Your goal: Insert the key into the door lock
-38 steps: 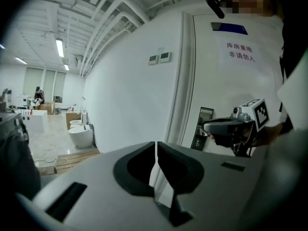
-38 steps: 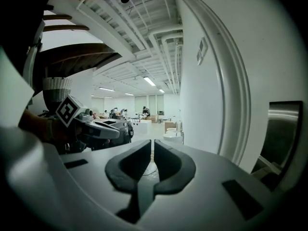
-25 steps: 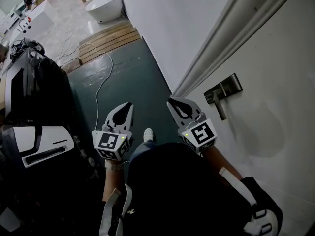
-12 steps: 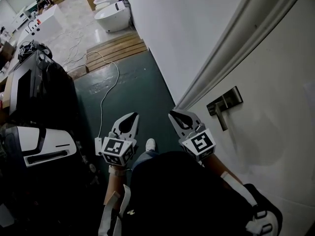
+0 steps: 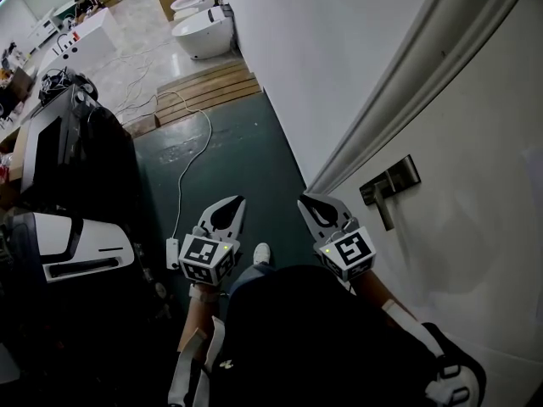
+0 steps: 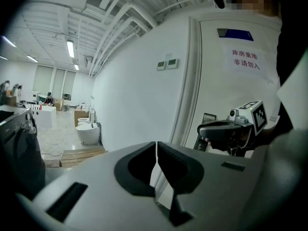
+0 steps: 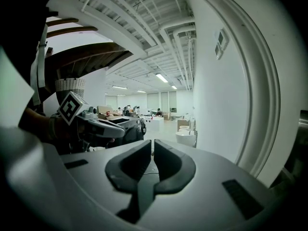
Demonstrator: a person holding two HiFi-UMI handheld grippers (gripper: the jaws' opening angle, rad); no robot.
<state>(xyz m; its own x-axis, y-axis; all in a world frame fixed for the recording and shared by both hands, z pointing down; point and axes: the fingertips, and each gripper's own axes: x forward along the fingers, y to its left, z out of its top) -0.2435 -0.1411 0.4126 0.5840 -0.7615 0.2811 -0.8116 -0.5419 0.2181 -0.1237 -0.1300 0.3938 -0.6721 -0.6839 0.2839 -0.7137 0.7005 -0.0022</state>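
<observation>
The white door (image 5: 475, 142) fills the right of the head view, and its metal lever handle (image 5: 389, 189) juts out of it. No key shows in any view. My left gripper (image 5: 227, 213) is held over the dark green floor, shut with nothing between its jaws. My right gripper (image 5: 316, 206) hangs beside it, left of and below the handle, also shut and empty. The left gripper view has its own jaws (image 6: 157, 146) closed, the right gripper (image 6: 231, 129) ahead and the handle plate (image 6: 208, 118) behind it. In the right gripper view the jaws (image 7: 153, 143) meet, with the left gripper (image 7: 91, 124) at left.
A white wall (image 5: 305, 49) runs left of the door frame (image 5: 399, 91). A white cable (image 5: 188, 155) crosses the green floor (image 5: 229, 159). Wooden planks (image 5: 208, 91) and a white toilet (image 5: 204, 32) lie beyond. Black equipment (image 5: 76, 159) stands at left. The person's shoe (image 5: 261, 252) is below the grippers.
Both grippers, the handle and the floor have slid slightly down and right in the head view, so the view has shifted. Both grippers stay shut and side by side.
</observation>
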